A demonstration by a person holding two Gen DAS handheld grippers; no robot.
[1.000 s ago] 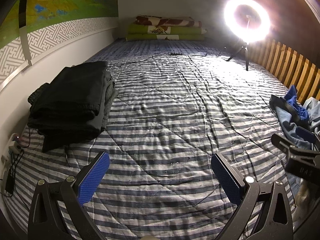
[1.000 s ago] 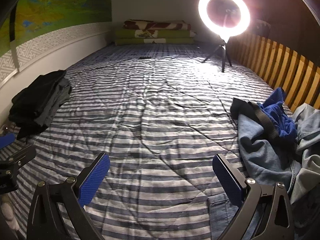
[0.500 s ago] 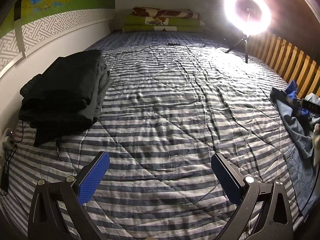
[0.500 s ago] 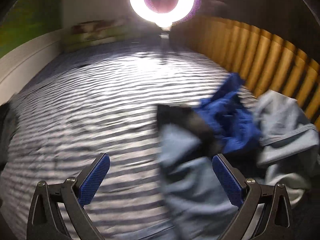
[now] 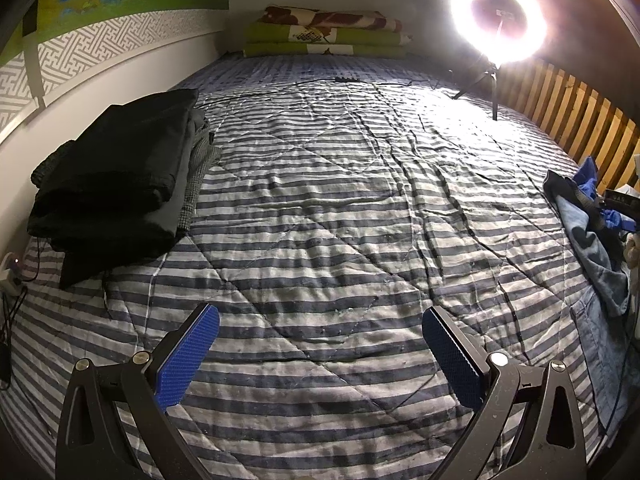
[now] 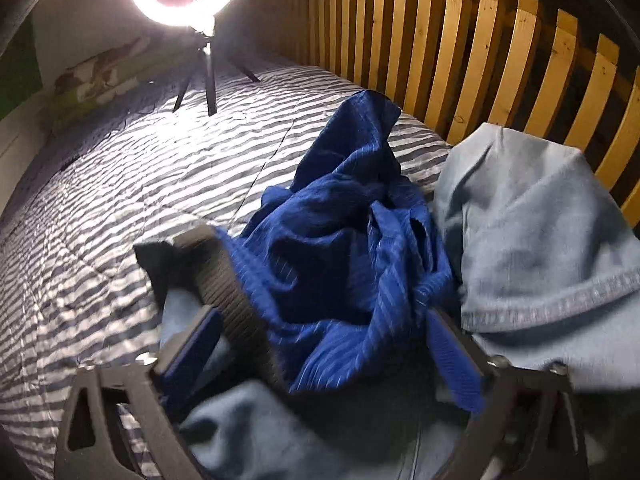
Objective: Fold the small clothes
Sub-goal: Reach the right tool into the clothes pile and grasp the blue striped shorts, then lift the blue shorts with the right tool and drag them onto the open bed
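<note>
On my far left sits the folded stack of black and grey clothes (image 5: 116, 188), against the wall on the blue-and-white striped quilt (image 5: 320, 208). My left gripper (image 5: 320, 356) hangs released over bare quilt, nothing between its blue pads. Further right, the bright ring light on its tripod (image 5: 498, 20) stands by the wooden slatted rail (image 6: 460, 48). My right gripper (image 6: 324, 352) has just been closing; its jaws straddle the crumpled blue striped garment (image 6: 344, 232) with its grey ribbed waistband (image 6: 228, 280), not yet clamped. The pale blue denim piece (image 6: 532, 220) lies just beside.
</note>
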